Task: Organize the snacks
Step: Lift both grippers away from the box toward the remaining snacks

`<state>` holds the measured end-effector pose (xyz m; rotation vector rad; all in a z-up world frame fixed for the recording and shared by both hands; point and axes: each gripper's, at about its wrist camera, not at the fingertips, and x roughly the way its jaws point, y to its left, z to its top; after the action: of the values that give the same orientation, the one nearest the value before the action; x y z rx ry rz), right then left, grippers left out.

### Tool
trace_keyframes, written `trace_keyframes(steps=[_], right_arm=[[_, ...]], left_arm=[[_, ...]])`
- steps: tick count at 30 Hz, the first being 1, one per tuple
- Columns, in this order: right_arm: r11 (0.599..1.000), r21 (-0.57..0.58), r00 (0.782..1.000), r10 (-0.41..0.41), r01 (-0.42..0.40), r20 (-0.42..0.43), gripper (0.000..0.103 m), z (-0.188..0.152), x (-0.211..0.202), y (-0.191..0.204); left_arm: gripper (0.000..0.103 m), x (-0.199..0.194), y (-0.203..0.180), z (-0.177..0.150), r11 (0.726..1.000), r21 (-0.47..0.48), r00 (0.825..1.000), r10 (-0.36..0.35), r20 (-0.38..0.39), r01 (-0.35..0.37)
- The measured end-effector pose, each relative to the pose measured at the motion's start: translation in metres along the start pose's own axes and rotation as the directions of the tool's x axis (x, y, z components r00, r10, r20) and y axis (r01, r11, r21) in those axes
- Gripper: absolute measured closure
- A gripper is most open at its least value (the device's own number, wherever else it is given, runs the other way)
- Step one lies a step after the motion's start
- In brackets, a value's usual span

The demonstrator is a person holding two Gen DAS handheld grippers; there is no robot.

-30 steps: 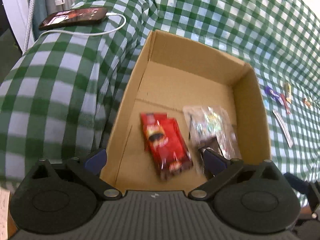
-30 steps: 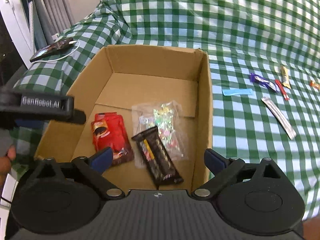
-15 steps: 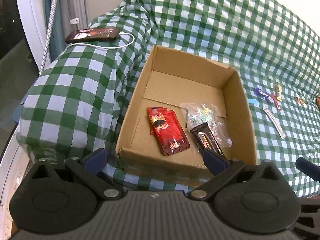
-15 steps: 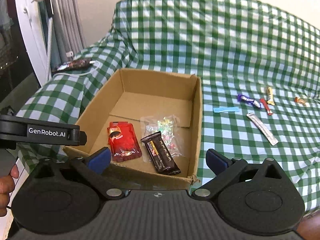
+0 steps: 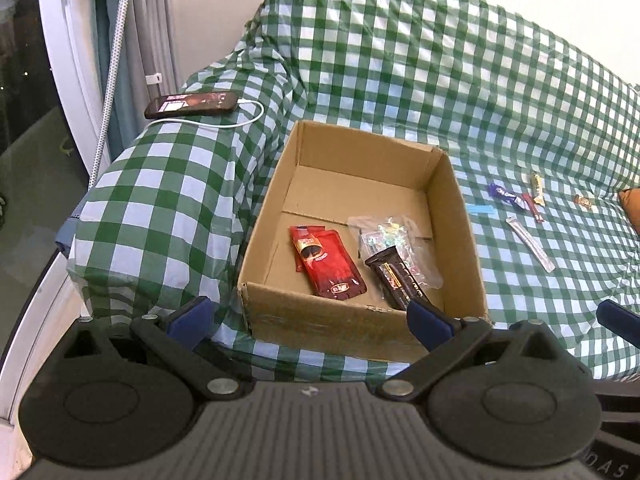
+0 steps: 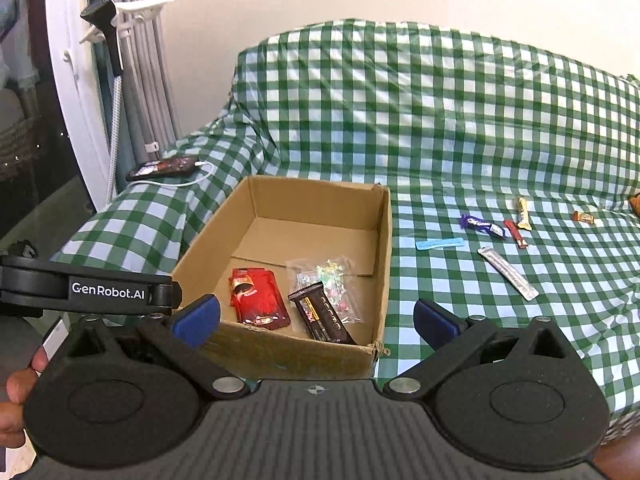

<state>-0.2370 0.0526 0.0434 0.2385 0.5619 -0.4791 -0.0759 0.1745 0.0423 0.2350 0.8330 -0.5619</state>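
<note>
An open cardboard box sits on the green checked cloth. Inside lie red sachets, a dark chocolate bar and a clear candy bag. Loose snacks rest on the cloth to the right: a blue strip, a purple wrapper, a red stick, a yellow bar, a silver stick and a small orange candy. My left gripper and right gripper both hover open and empty, near the box's front wall.
A phone on a white charging cable lies on the covered armrest at the left. A white door frame and grey curtains stand beyond it. A hand holds the left tool at the right view's left edge.
Both grippers have pulled back and up from over the box, so the whole box and more of the cloth now show. Nothing in the box moved.
</note>
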Motion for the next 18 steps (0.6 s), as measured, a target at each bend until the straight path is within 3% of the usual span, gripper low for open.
trace_keyframes(steps=[10,18], right_arm=[[1.0,0.01,0.999,0.005,-0.005,0.039,0.0,-0.004,-0.019,-0.003],[1.0,0.013,1.0,0.006,-0.006,0.028,0.0,-0.004,-0.018,-0.004]], left_arm=[[0.0,-0.021,-0.002,-0.006,1.0,0.002,0.999,0.005,0.044,-0.005],[0.0,-0.018,0.0,-0.005,1.0,0.001,1.0,0.007,0.03,-0.007]])
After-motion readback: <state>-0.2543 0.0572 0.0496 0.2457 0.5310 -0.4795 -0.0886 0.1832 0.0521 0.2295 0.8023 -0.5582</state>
